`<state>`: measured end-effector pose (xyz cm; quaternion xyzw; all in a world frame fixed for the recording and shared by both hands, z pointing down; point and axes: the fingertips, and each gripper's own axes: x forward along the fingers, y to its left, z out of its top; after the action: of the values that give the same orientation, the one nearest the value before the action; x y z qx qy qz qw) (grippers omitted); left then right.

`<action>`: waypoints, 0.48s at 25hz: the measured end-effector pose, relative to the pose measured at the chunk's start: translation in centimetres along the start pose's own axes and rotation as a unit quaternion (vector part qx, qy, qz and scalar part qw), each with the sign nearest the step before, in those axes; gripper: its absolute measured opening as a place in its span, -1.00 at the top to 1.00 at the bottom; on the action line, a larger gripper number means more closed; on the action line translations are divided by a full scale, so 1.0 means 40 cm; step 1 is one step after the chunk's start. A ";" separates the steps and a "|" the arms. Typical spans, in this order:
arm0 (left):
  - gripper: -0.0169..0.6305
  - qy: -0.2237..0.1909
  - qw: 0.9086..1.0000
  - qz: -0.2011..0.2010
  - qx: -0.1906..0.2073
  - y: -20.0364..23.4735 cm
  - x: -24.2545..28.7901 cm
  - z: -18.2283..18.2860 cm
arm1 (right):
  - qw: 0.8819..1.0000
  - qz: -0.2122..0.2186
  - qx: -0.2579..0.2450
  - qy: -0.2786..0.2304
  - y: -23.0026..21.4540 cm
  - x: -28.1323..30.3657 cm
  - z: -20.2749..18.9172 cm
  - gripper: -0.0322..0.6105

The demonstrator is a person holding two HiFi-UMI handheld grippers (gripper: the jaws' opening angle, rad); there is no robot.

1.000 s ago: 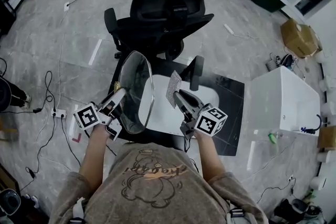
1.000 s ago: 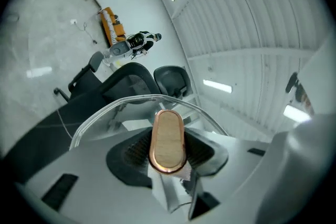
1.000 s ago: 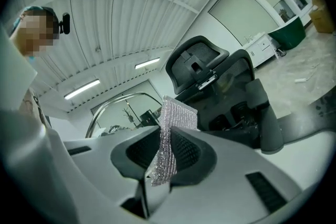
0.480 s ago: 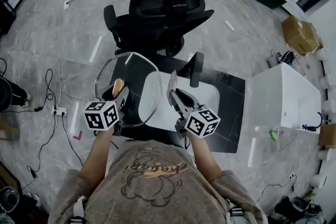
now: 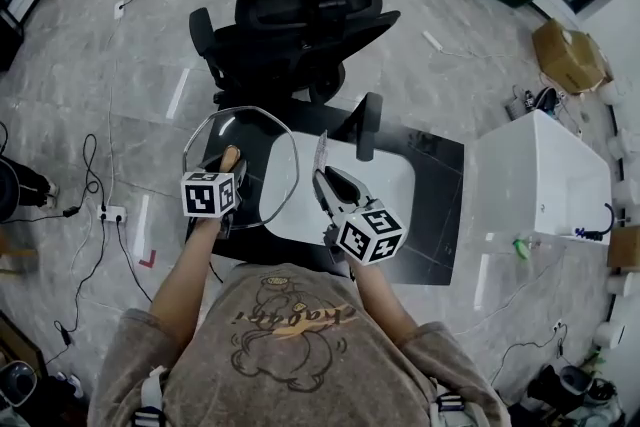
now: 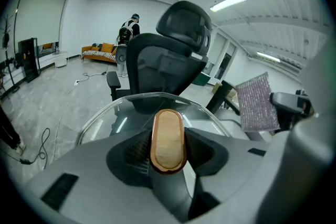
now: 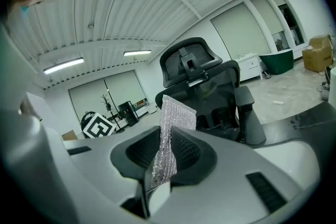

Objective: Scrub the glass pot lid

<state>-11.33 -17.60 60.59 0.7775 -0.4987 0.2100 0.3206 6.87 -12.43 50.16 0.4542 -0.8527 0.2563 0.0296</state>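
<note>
The glass pot lid [image 5: 262, 155] hangs almost flat over the table's left end, its wooden knob [image 5: 228, 158] facing up. My left gripper [image 5: 228, 167] is shut on that knob. In the left gripper view the knob [image 6: 168, 140] sits clamped between the jaws of the left gripper [image 6: 168, 152], with the lid's clear rim [image 6: 105, 112] beyond. My right gripper [image 5: 322, 181] is shut on a silvery scrub cloth [image 5: 320, 153] that stands upright just right of the lid, apart from it. In the right gripper view the cloth [image 7: 171, 134] rises out of the right gripper [image 7: 165, 157].
A black table with a white mat [image 5: 385, 177] lies under both grippers. A black office chair [image 5: 300, 15] stands behind it, and a black upright post [image 5: 368, 125] rises at the mat's far edge. A white cabinet [image 5: 545, 177] is to the right. Cables [image 5: 100, 185] run over the floor at left.
The lid has swung from standing on edge to lying nearly flat and has come down. My left gripper rolled and sank with it. The right gripper with the cloth barely shifted.
</note>
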 end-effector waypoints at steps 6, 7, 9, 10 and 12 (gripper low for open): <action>0.39 0.045 0.999 0.015 0.019 0.016 0.080 -0.040 | 1.000 -0.002 0.003 0.008 0.000 0.004 -0.013 0.64; 0.39 0.052 0.998 0.017 0.022 0.017 0.088 -0.046 | 1.000 -0.003 0.005 0.008 -0.001 0.003 -0.014 0.64; 0.39 0.065 0.997 0.021 0.024 0.019 0.103 -0.059 | 1.000 -0.004 0.007 0.008 -0.002 0.002 -0.013 0.64; 0.39 0.070 0.997 0.023 0.025 0.020 0.109 -0.065 | 1.000 -0.004 0.007 0.008 -0.003 0.001 -0.012 0.64; 0.39 0.079 0.996 0.028 0.028 0.023 0.118 -0.072 | 1.000 -0.005 0.007 0.007 -0.004 0.000 -0.009 0.64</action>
<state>-10.23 -18.86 65.92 0.7526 -0.4875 0.2937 0.3311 6.92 -12.34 50.55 0.4571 -0.8481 0.2658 0.0340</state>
